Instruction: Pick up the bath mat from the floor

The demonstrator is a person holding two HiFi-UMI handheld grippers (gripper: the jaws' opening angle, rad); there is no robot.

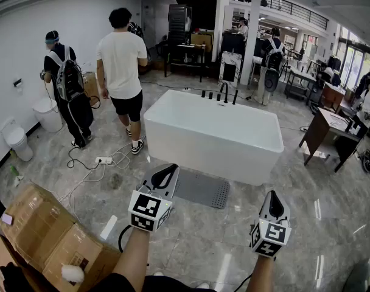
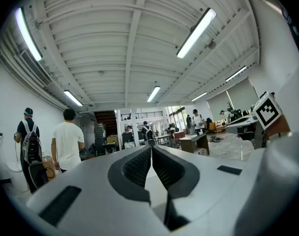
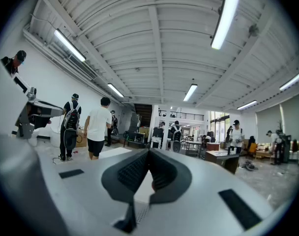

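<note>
Left gripper (image 1: 165, 175) and right gripper (image 1: 274, 205) are clenched empty; flat grey perforated rubber bath mat (image 1: 203, 190) just beyond the left looks light, floppy, so pinch its near edge.

The left gripper (image 2: 152, 154) pointed level across the room, jaws together and empty; a person in white (image 2: 67, 144) stood at left.

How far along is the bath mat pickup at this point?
Nothing done yet: the bath mat lies flat on the floor before the bathtub. In hand: nothing; left gripper and right gripper are shut, empty, clear of it. Left: reach down, grasp and lift it.
</note>
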